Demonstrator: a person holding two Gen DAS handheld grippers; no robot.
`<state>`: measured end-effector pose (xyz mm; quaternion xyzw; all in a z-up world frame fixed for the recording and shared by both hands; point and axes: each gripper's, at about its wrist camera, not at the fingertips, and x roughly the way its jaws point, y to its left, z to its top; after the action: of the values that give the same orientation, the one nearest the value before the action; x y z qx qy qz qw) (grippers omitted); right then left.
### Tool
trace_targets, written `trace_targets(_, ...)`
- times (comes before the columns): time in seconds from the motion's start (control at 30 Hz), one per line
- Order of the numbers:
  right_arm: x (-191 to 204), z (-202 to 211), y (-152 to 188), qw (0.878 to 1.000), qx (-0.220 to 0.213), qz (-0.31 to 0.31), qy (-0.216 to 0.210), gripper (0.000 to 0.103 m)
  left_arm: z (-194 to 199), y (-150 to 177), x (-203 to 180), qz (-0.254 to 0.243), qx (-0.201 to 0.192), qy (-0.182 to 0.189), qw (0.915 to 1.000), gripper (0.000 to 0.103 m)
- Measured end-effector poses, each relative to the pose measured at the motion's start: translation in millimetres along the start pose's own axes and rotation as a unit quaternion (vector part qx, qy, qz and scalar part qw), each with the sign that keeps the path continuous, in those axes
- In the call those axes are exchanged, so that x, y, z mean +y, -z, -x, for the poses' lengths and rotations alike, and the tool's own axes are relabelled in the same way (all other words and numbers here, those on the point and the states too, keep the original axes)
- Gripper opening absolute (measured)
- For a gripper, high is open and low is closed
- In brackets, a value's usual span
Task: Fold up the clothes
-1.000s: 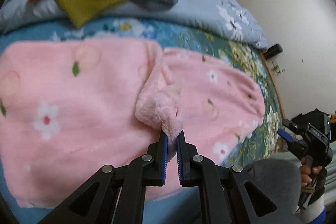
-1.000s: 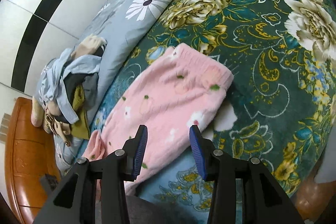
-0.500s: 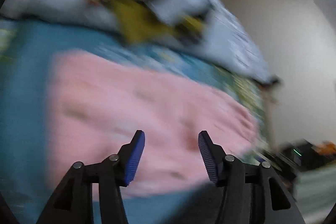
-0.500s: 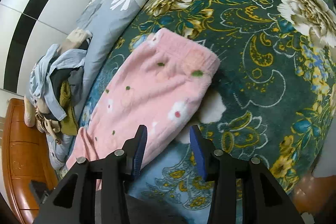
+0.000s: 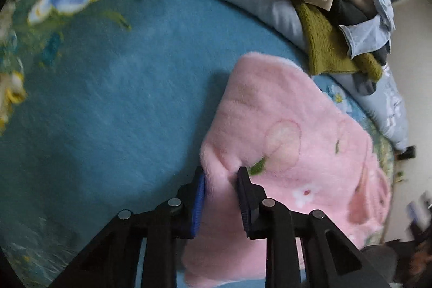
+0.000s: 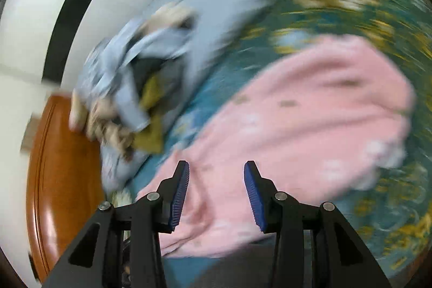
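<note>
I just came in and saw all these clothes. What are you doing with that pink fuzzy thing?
Someone is folding clothes on the bed with a gripping tool in each hand. The left tool has its two fingers around the edge of the pink fleece garment, which lies on the blue flowered blanket. The right tool is open above the same garment, holding nothing; that view is blurry. A heap of other clothes waits at the head of the bed.

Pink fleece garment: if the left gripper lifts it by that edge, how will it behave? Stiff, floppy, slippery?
Probably floppy: the pink fleece garment lies slumped in soft folds on the blanket, so it should drape from the left gripper. Likely light but bulky, given its thick pile. Slip seems unlikely, since fleece bunches between the ribbed pads.
</note>
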<state>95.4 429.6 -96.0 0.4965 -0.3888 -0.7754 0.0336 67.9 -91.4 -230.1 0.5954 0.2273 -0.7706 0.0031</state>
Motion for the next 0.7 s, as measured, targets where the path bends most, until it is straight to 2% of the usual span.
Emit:
trace_targets(0.03, 21, -14, 1, 1.000, 0.017, 0.019, -0.005, 0.043, 2, -1, 0, -0.006, -0.001, -0.015, 0.9999, 0.024)
trace_targets(0.1, 65, -45, 6, 0.997, 0.055, 0.056, -0.016, 0.043, 10, -1, 2, -0.015, 0.004, -0.005, 0.9999, 0.024)
trace_targets(0.17, 101, -79, 16, 0.991, 0.093, 0.096, -0.017, 0.043, 27, 3, 2, -0.019, -0.010, 0.004, 0.9998, 0.024)
trace_targets(0.27, 129, -127, 42, 0.981, 0.136, 0.139, 0.018, 0.043, 59, 12, -2, -0.027, -0.044, 0.048, 0.9975, 0.025)
trace_targets(0.4, 135, -172, 74, 0.970, 0.190, 0.149, 0.026, 0.043, 77, 27, -32, -0.079, -0.050, 0.106, 0.9901, 0.025)
trace_targets(0.5, 127, -179, 78, 0.968, 0.182, 0.162, 0.061, 0.043, 67, 34, -47, -0.099, -0.033, 0.100, 0.9895, 0.025)
trace_targets(0.6, 103, -169, 62, 0.978, 0.150, 0.116, 0.082, 0.044, 47, 33, -48, -0.095, -0.008, 0.079, 0.9923, 0.025)
trace_targets(0.7, 83, -164, 61, 0.980, 0.154, 0.091, 0.092, 0.044, 25, 34, -44, -0.089, 0.017, 0.050, 0.9946, 0.025)
